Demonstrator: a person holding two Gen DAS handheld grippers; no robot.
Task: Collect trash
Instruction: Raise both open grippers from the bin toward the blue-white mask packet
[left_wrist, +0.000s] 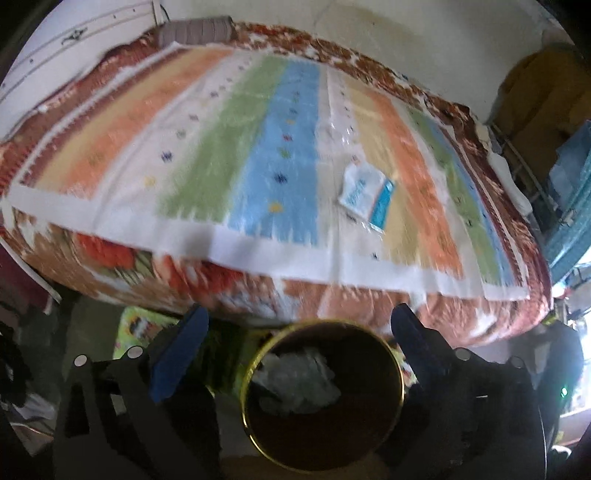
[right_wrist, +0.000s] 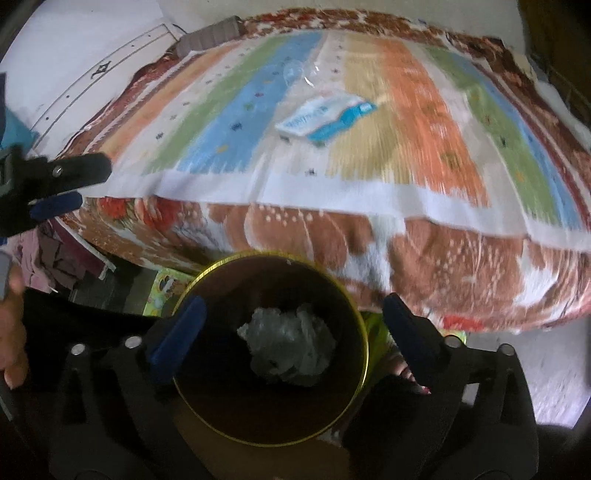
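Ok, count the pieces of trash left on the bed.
2: a blue-white wrapper mid-bed and clear plastic just beyond it. Blur may hide more.

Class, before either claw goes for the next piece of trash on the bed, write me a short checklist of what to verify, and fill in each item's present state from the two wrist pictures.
1. Left claw empty and open: ok, nothing between its blue pads.
2. Right claw empty and open: ok.
3. Crumpled plastic inside the bin: ok, it lies on the bottom.
4. Next piece in sight: ok, the white and blue wrapper lies flat on the striped cloth.
5. Clear plastic piece beyond the wrapper also counts as trash: cannot tell, too blurred.
6. Bin standing upright beside the bed: ok, its rim faces up.
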